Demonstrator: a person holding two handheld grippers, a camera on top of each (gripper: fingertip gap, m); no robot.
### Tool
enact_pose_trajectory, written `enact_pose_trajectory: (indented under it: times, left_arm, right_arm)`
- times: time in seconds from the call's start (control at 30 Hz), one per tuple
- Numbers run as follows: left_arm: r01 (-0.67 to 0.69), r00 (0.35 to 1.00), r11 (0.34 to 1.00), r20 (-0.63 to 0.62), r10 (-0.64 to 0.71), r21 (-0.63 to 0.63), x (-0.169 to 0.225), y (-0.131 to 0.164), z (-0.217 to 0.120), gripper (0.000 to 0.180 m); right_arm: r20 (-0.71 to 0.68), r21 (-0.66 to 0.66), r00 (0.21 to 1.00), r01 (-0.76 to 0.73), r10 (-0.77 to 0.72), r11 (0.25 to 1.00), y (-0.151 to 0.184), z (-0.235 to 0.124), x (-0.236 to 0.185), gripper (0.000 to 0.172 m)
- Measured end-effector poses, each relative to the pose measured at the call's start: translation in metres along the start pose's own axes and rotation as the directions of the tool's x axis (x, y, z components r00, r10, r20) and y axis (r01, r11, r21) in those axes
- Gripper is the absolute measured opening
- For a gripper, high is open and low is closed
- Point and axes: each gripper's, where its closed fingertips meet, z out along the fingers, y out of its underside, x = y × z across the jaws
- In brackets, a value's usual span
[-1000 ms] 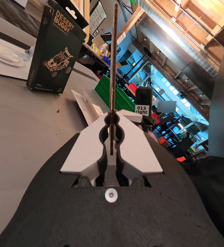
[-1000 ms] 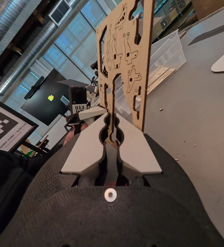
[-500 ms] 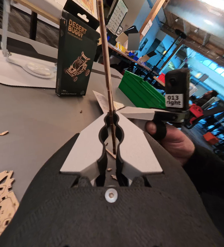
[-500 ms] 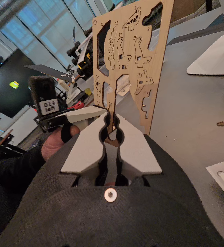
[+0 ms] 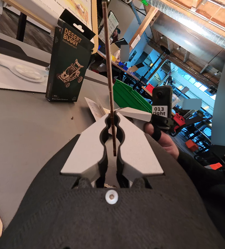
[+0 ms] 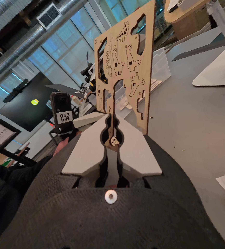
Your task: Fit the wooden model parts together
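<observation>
progress: early, nothing fitted yet | plywood parts sheet [image 6: 124, 56] held upright mid-air, clamped by left gripper [image 5: 112, 114] and right gripper [image 6: 112, 115] | most parts still unpunched

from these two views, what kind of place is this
Probably an open workshop or lab: exposed silver ventilation ducts under a timber ceiling, a green plastic parts bin on cluttered workbenches, and a grey worktable.
</observation>
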Motion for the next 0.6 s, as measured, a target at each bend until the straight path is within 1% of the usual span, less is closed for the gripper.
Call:
enact_pose_trajectory:
  times: [0.07, 0.17, 0.37, 0.47, 0.53, 0.6]
  left_arm:
    - [-0.008, 1.000, 1.000, -0.010, 0.008, -0.007, 0.0043, 0.0010, 0.0019, 0.002]
    - [-0.002, 1.000, 1.000, -0.016, 0.002, 0.002, 0.0050, -0.0005, 0.0025, 0.002]
    - [-0.041, 0.999, 0.999, -0.002, 0.041, -0.008, 0.0076, 0.0000, 0.0029, 0.002]
    - [-0.113, 0.993, 0.993, 0.038, 0.115, -0.032, 0.0070, 0.0014, 0.0036, 0.002]
    - [-0.159, 0.985, 0.986, 0.067, 0.162, -0.050, 0.0061, 0.0034, 0.0051, 0.002]
    - [-0.207, 0.973, 0.976, 0.091, 0.213, -0.066, 0.0057, 0.0015, 0.0055, 0.002]
  right_arm:
    - [0.025, -0.007, 1.000, -0.018, 0.018, 1.000, 0.0012, -0.0006, -0.0002, 0.005]
    - [0.000, -0.004, 1.000, 0.020, -0.020, 1.000, -0.0008, -0.0005, -0.0013, 0.003]
    - [0.019, -0.016, 1.000, 0.014, -0.014, 1.000, -0.0012, -0.0026, -0.0030, 0.003]
    - [0.001, -0.030, 1.000, 0.029, -0.029, 0.999, -0.0011, -0.0032, -0.0010, 0.003]
    - [-0.067, -0.046, 0.994, 0.085, -0.088, 0.995, -0.0016, -0.0045, 0.0028, 0.002]
    - [-0.076, -0.044, 0.993, 0.086, -0.089, 0.995, -0.0026, -0.0038, 0.0012, 0.002]
